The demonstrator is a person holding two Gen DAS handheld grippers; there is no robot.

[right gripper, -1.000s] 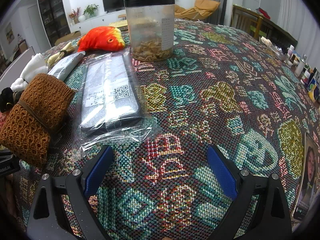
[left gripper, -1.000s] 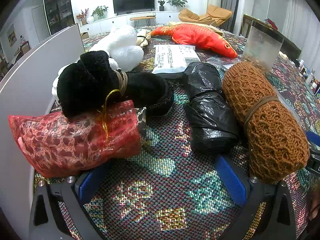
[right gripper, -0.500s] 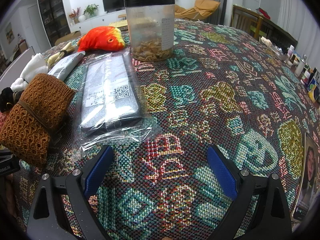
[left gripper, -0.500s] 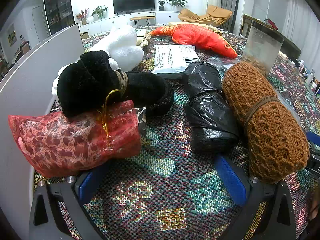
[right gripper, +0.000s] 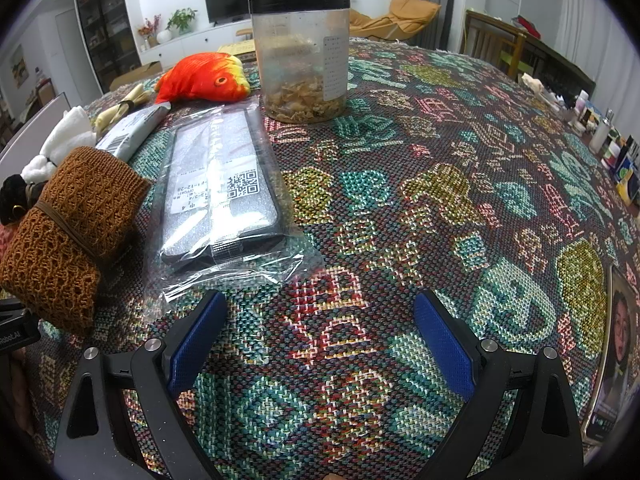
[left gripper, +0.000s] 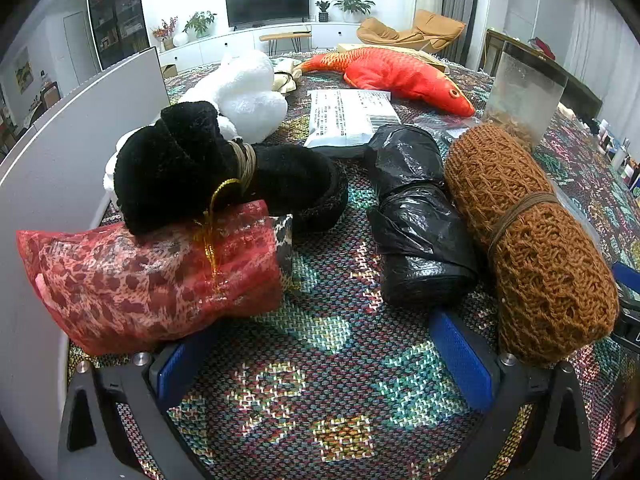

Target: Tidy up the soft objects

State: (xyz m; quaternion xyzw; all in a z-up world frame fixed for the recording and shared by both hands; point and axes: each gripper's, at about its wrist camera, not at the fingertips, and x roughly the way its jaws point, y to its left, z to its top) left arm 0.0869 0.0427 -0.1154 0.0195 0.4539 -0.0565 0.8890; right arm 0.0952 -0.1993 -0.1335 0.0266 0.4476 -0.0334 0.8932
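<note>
Left gripper (left gripper: 320,344): your jaws are spread wide and empty, low over the patterned table (left gripper: 320,392)
Right gripper (right gripper: 320,332): your jaws are released too, gripping nothing, over bare cloth
Red mesh bag (left gripper: 148,276): at 10 o'clock from your left gripper, its near edge just above your left blue pad (left gripper: 180,360)
Black plush bundle (left gripper: 216,168): tied with cord, resting on the red mesh bag's far side, at 11 o'clock
Black plastic roll (left gripper: 416,216): at 1 o'clock, just beyond your right blue pad
Brown knit roll (left gripper: 528,240): banded, touching the black plastic roll's right side, at 2 o'clock; at 9 o'clock from your right gripper
White plush (left gripper: 244,92): behind the black plush bundle
Orange fish toy (left gripper: 392,72): far, near 12 o'clock
Clear packet (right gripper: 220,192): at 11 o'clock from your right gripper, just beside the brown knit roll
Clear jar (right gripper: 300,56): upright beyond the packet
</note>
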